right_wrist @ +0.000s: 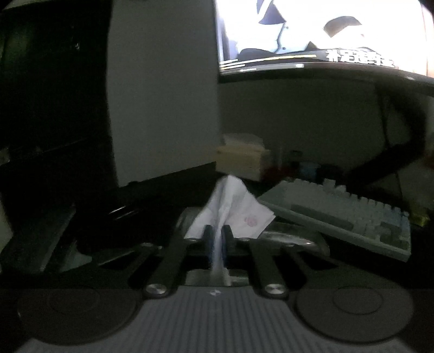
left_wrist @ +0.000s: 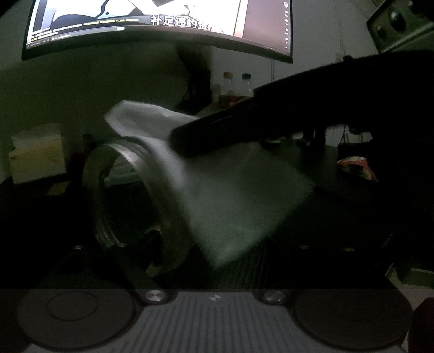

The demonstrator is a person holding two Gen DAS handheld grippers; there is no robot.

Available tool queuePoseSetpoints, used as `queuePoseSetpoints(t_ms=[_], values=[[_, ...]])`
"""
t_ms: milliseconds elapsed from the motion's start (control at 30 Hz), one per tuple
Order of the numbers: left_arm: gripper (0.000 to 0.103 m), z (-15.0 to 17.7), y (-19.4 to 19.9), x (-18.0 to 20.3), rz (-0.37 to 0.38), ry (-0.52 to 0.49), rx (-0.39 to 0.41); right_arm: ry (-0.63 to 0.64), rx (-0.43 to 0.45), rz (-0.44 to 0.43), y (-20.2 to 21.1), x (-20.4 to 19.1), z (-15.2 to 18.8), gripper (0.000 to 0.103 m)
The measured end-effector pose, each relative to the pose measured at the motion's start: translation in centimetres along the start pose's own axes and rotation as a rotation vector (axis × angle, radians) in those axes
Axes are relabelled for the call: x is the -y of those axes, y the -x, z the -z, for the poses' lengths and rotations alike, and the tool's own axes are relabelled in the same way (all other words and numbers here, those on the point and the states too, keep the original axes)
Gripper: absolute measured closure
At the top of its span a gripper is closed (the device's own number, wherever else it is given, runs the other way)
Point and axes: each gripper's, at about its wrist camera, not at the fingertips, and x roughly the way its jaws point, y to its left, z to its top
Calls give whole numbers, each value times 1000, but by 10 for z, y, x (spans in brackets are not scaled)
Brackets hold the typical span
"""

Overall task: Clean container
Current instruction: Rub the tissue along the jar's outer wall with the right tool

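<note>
In the dim left wrist view a clear container point(left_wrist: 130, 201) with a threaded rim lies tilted between the wide-set jaws of my left gripper point(left_wrist: 206, 230); its fingers are mostly lost in the dark. A white tissue point(left_wrist: 238, 195) drapes over the container's body. My right gripper point(left_wrist: 217, 130) reaches in from the right as a dark shape above it. In the right wrist view the right gripper point(right_wrist: 217, 239) is shut on the bunched tissue point(right_wrist: 233, 209). Just beyond the fingers the container's shiny rim point(right_wrist: 293, 239) shows beneath the tissue.
A lit monitor point(left_wrist: 152, 24) hangs over the black desk point(left_wrist: 339, 206). A pale keyboard point(right_wrist: 339, 214) lies to the right, a cardboard box point(right_wrist: 241, 160) stands behind the tissue, small bottles point(left_wrist: 236, 87) stand at the back, and a snack packet point(left_wrist: 358, 168) lies at right.
</note>
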Motion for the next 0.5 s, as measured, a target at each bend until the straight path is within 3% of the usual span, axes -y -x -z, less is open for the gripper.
queuePoseSetpoints(t_ms=[100,167,200,267,400,500], values=[[29,-3,-5,-2,-30,-40,22,-78,-14,155,-6,25,1,94],[55,-4,-3,-5,-35,-74,69,-130,-21,261,-3,42,5,95],[62,-5,-1,-7,-22,-74,94,-167,-15,263,-1,52,8,95],[94,-7,6,-9,-17,-45,131,-220,-2,257,8,64,14,95],[97,-8,15,-15,7,20,179,-273,21,268,29,74,23,95],[98,-5,24,-13,77,40,190,-284,35,254,43,72,26,95]])
